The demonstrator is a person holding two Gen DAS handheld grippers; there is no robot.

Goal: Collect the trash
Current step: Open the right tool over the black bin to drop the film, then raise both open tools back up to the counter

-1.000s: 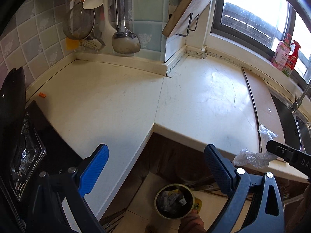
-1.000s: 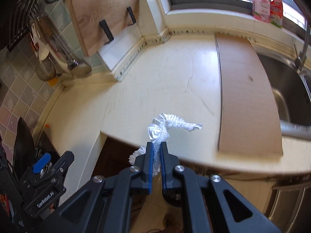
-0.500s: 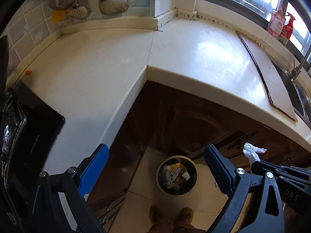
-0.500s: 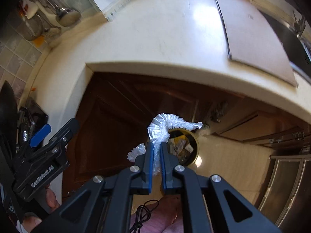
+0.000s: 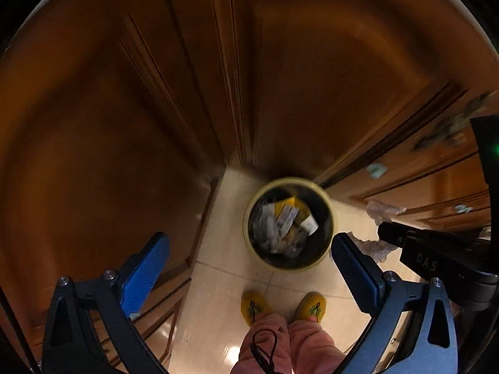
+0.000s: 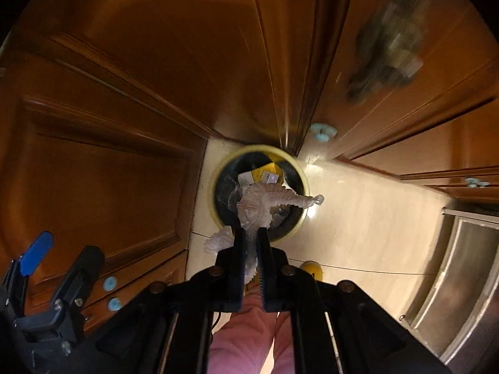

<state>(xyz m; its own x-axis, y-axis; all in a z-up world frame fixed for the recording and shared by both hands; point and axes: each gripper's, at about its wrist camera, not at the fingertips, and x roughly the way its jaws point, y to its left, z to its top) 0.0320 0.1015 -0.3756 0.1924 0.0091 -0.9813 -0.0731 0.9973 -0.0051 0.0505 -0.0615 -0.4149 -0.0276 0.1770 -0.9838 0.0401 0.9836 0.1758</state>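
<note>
A round yellow-rimmed trash bin (image 5: pixel 288 224) with a black liner stands on the tiled floor, holding several scraps of paper and wrappers; it also shows in the right wrist view (image 6: pixel 220 208). My right gripper (image 6: pixel 251 233) is shut on a crumpled clear plastic wrap (image 6: pixel 265 201) and holds it above the bin's opening. The wrap also shows in the left wrist view (image 5: pixel 382 210), beside the right gripper's dark body (image 5: pixel 436 255). My left gripper (image 5: pixel 249 261) is open and empty, pointing down at the bin; it shows at lower left in the right wrist view (image 6: pixel 59 261).
Brown wooden cabinet doors (image 5: pixel 156 109) surround the bin on the left and behind. Drawers with pale knobs (image 6: pixel 322 131) are at right. The person's yellow slippers (image 5: pixel 254 307) and pink trousers stand just in front of the bin. A metal appliance front (image 6: pixel 461 280) is at far right.
Both grippers have tilted down from the countertop to the floor. The bin is now larger and centred, and the right gripper has carried the plastic wrap over it.
</note>
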